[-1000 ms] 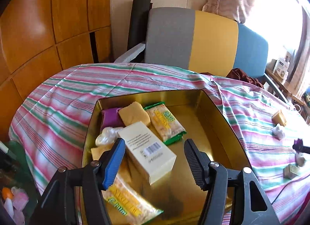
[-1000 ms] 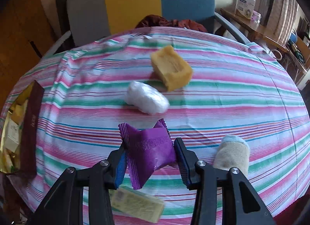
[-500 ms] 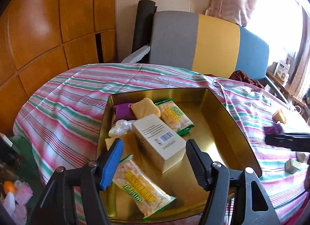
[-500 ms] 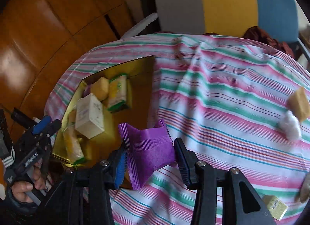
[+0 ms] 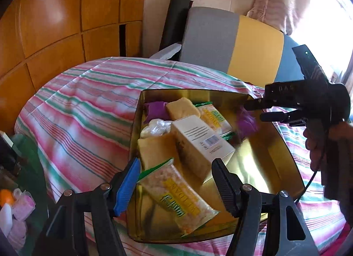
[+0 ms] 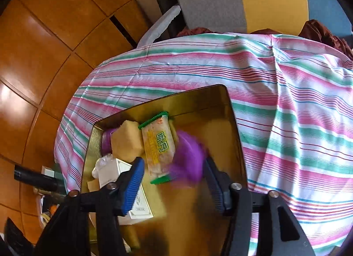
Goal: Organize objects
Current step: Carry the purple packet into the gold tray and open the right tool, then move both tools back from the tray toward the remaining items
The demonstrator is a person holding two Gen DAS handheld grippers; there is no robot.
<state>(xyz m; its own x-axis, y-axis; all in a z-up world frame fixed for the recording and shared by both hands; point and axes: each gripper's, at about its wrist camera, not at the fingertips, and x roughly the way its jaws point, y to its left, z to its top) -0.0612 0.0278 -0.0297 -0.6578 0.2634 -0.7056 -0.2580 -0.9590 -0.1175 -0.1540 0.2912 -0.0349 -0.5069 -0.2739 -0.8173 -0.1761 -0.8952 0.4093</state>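
A gold tin (image 5: 260, 159) sits on the striped tablecloth (image 5: 88, 106). It holds a white box (image 5: 198, 141), two cracker packets (image 5: 176, 194), a yellow block (image 5: 182, 108) and a purple packet (image 5: 155, 110) in its far corner. My right gripper (image 6: 173, 163) hangs over the tin (image 6: 198, 101), its jaws opening. A second purple packet (image 6: 187, 159), blurred, lies loose between the pads beside the right one, and the blue pad stands clear of it. In the left wrist view this packet (image 5: 247, 121) is just under my right gripper (image 5: 258, 110). My left gripper (image 5: 175, 163) is open and empty above the tin's near end.
A chair (image 5: 220, 42) with a grey, yellow and blue back stands behind the table. Wooden wall panels (image 5: 55, 24) fill the left. A person's hand (image 5: 317, 145) holds the right gripper. Small items lie low beside the table at lower left (image 5: 13, 207).
My right gripper swung from the table's right side to over the tin with the purple packet, then its jaws parted and the packet came loose. My left gripper drew back toward the tin's near edge.
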